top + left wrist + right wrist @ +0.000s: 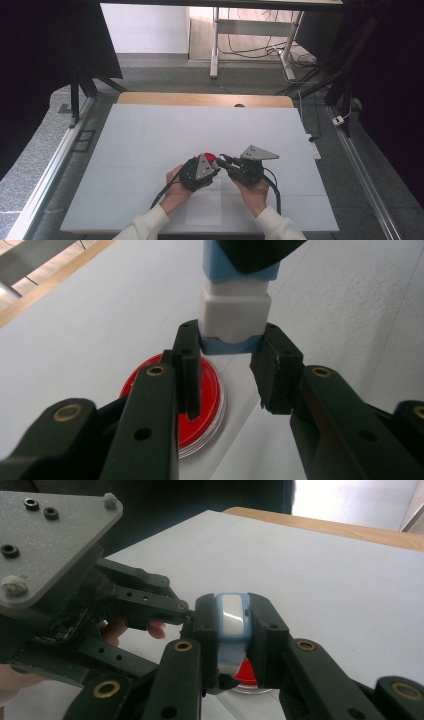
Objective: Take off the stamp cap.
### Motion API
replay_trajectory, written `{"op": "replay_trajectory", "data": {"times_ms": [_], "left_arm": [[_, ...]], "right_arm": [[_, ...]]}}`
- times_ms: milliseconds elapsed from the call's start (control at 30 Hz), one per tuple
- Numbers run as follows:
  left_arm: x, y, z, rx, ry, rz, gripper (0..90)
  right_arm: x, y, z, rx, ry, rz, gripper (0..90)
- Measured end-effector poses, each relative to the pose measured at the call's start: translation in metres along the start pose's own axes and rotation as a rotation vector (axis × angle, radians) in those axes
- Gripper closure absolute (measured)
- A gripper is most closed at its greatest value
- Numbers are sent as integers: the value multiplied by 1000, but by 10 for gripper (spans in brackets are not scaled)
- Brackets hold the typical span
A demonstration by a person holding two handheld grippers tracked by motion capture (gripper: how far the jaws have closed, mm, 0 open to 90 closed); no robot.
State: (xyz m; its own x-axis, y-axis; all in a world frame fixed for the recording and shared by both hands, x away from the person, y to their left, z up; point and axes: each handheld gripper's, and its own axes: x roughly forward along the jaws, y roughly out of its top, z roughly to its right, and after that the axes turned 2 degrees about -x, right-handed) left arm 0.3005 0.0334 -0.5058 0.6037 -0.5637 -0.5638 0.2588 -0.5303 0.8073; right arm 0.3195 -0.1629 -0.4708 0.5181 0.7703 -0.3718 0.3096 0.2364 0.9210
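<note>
Both grippers clamp one white-and-blue block (235,315) above the tabletop (150,135): the left gripper (227,347) on its lower end, the right gripper (231,625) across its sides. A red lid (205,390) lies beneath. Hands meet mid-table.

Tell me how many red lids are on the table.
1. The red lid lies flat on the white table, just below both grippers' tips; nothing suggests another hidden.

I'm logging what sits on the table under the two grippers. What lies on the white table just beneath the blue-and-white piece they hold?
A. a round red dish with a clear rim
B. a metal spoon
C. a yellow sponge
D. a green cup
A: in the left gripper view, a round red dish with a clear rim lies on the table just below the blue-and-white piece.
</note>
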Motion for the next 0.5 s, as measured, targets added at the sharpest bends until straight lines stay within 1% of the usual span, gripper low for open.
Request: {"op": "replay_trajectory", "data": {"times_ms": [33, 133, 167, 200, 233, 267, 300, 333, 367, 433, 500], "left_arm": [[0, 0, 0, -2, 0, -1, 655], [1, 0, 0, -25, -13, 3, 655], [1, -1, -1, -47, -28, 8, 655], [1, -1, -4, -84, -53, 16, 655], [1, -2, -5, -94, -53, 9, 654], [3, -3, -5, -68, -19, -18, 657], [4, -6, -7, -57, -5, -28, 657], [5, -10, -10, -80, -10, -33, 657], [4, -13, -14, -94, -10, -33, 657], [2, -13, -16, -84, 8, -21, 657], [0, -10, -13, -55, 15, -7, 657]], "right_arm": [[0, 0, 0, 1, -2, 2, 754], [0, 0, 0, 1, -2, -3, 754], [0, 0, 0, 2, -2, -3, 754], [0, 0, 0, 3, -2, -4, 754], [-1, 0, 0, 2, -2, 2, 754], [-1, 0, 0, 0, -5, 6, 755], [-7, 4, 1, -17, -28, 32, 755], [-7, 4, 1, -17, -28, 32, 755], [-11, 6, 3, -12, -33, 46, 755], [-17, 9, 9, 10, -37, 65, 755], [-20, 9, 13, 20, -41, 66, 755]]}}
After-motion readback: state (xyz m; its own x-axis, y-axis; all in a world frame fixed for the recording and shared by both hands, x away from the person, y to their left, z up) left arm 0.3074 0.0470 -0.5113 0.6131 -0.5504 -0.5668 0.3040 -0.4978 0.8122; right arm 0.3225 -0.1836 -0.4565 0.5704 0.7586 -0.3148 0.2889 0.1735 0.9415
